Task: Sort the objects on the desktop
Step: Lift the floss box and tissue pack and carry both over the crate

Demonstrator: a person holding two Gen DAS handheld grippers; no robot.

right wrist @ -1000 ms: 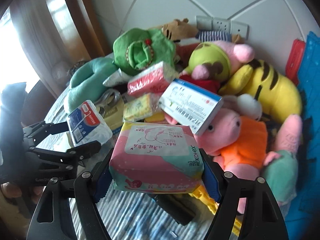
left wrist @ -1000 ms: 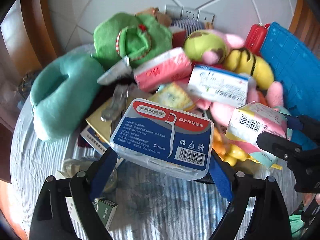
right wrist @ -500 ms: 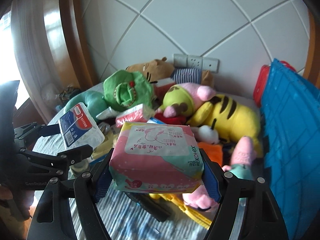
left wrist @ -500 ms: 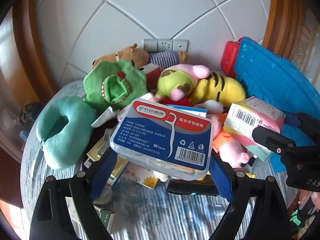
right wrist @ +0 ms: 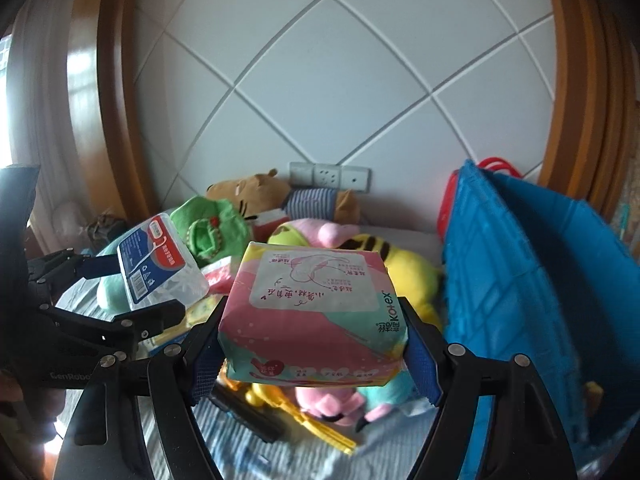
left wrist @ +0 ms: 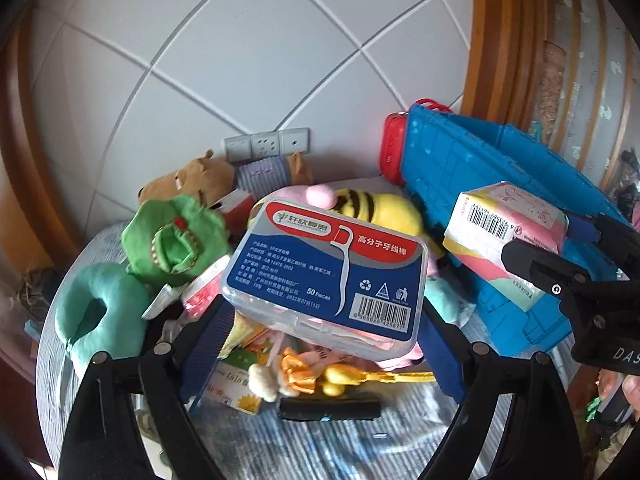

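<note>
I noted a white wall (right wrist: pixel 340 92) scored with diagonal grooves forming diamond panels. A triple socket plate (right wrist: pixel 329 176) sat low on it. Curved brown wooden frames (right wrist: pixel 114 128) flanked the panel on both sides. Daylight entered at the far left through a pale curtain (right wrist: pixel 38 100). The surface below carried a blue-grey striped cloth (left wrist: pixel 332 446)

Toy pile (right wrist: pixel 304 236) left of crate (right wrist: pixel 520 280); sockets (right wrist: pixel 330 176) on wall behind.
</note>
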